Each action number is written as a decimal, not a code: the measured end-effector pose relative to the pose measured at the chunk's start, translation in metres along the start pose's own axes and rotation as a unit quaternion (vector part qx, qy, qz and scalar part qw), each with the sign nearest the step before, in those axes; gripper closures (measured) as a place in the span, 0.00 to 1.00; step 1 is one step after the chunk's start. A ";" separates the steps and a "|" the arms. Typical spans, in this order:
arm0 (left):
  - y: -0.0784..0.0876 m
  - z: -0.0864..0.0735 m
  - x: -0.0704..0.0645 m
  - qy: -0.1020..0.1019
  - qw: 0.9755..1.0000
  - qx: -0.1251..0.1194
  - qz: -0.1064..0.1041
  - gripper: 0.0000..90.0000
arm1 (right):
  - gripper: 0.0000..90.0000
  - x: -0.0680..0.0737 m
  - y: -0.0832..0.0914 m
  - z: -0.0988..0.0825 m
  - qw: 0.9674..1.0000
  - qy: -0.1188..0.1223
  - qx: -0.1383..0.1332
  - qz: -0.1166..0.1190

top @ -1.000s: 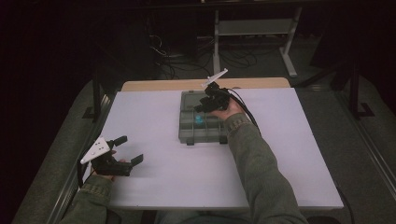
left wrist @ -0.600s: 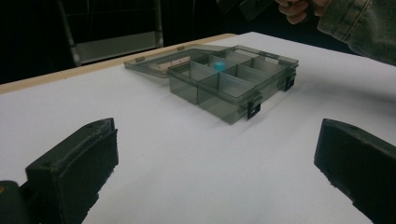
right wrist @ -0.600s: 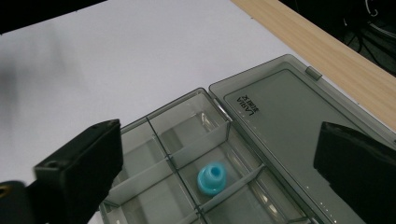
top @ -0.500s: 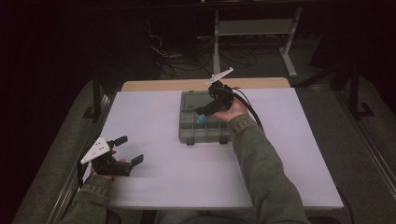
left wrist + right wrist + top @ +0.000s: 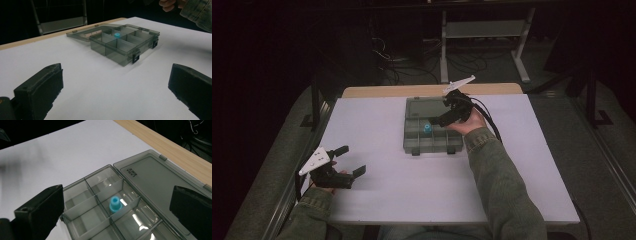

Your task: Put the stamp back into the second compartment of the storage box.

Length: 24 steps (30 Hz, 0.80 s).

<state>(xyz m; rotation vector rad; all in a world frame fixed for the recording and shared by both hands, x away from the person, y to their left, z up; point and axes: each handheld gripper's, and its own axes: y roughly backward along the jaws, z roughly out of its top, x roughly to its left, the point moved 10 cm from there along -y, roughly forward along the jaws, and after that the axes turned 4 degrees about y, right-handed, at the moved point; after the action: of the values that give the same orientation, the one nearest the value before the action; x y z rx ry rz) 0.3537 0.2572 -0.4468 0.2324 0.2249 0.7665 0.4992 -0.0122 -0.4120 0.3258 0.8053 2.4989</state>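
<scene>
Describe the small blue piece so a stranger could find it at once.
On the white table sits a smoky grey compartment box with its lid folded flat behind it. The blue piece stands in a compartment of the row next to the lid, the only coloured thing among the bare compartments.

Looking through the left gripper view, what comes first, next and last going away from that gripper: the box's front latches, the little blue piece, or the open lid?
1. Front latches: on the near wall of the grey compartment box, facing the left gripper.
2. Blue piece: inside a middle compartment, farther in.
3. Open lid: lying flat behind the box, toward the table's wooden edge.
</scene>
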 end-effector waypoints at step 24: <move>-0.001 0.000 0.001 -0.002 1.000 0.000 0.001 0.00 | 0.00 0.001 0.032 -0.022 1.000 -0.011 -0.026 0.001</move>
<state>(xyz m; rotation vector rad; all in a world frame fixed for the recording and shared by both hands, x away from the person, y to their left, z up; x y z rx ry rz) 0.3549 0.2568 -0.4473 0.2346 0.2219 0.7677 0.4785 -0.0449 -0.4106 0.3360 0.7311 2.5085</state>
